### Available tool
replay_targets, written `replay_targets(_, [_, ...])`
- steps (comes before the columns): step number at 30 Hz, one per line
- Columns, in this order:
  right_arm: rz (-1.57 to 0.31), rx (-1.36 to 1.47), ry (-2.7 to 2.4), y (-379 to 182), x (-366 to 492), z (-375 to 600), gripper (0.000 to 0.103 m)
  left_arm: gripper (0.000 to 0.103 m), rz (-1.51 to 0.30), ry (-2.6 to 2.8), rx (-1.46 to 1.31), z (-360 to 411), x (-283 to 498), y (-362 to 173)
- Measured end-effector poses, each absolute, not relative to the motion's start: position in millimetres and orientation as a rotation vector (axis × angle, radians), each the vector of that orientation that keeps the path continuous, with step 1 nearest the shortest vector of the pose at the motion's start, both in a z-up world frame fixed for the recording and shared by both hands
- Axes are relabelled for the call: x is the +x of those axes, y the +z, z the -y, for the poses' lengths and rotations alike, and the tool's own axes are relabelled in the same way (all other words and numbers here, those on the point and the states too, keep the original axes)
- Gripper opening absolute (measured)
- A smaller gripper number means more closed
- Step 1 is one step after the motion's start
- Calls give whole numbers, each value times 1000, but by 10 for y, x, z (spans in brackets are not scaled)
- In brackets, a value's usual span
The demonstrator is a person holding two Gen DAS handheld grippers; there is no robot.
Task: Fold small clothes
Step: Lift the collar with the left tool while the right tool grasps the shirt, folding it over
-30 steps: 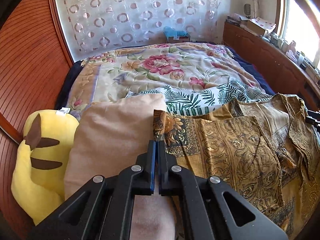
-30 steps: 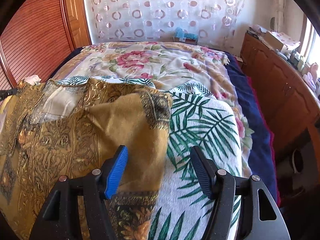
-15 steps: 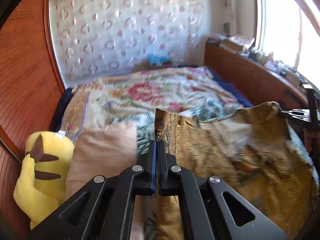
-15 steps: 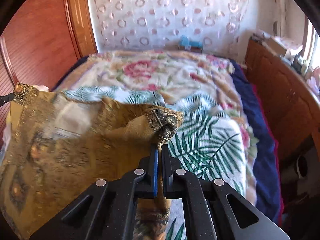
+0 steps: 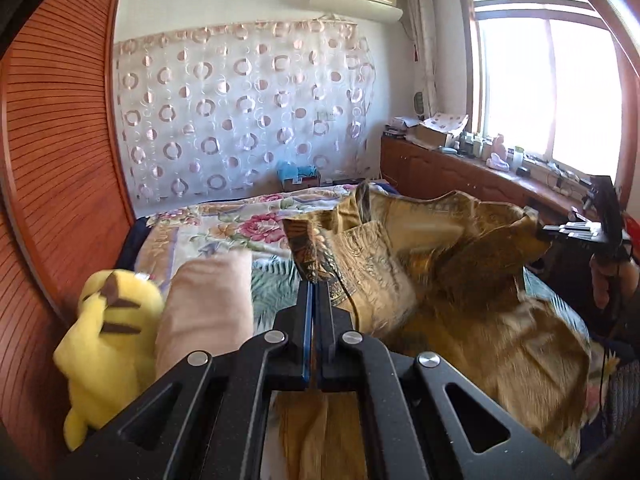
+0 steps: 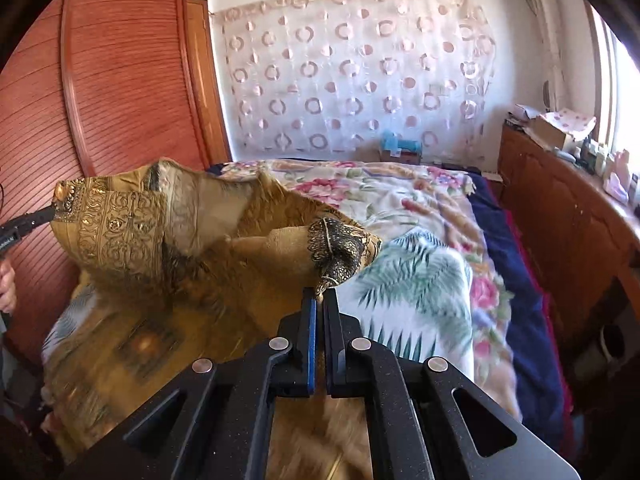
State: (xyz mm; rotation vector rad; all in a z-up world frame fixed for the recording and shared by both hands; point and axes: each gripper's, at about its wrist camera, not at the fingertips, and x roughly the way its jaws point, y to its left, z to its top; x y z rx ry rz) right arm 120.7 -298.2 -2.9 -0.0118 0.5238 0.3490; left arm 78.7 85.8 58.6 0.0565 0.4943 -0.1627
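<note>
Above the bed (image 6: pixel 440 216), you hold the golden patterned garment (image 5: pixel 460 280) lifted and stretched between both tongs. Your left gripper (image 5: pixel 314 286) is clenched on its left corner, and your right gripper (image 6: pixel 320 300) is clenched on the dark-bordered right corner. Near left lie a beige pillow (image 5: pixel 208 300) and a yellow plush toy (image 5: pixel 108 336).

Gold patterned garment (image 5: pixel 460 280), lifted, sagging

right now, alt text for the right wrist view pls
The right claw is shut on a corner of a mustard patterned garment, lifted above a bed; the left claw pinches its far corner at the picture's left edge.
</note>
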Motion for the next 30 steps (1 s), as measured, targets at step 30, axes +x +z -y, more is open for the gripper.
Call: replay_targets(30, [-722,113,322,-760,-666,3392,3,3,-725,-125,-1,-1019,-446,-413])
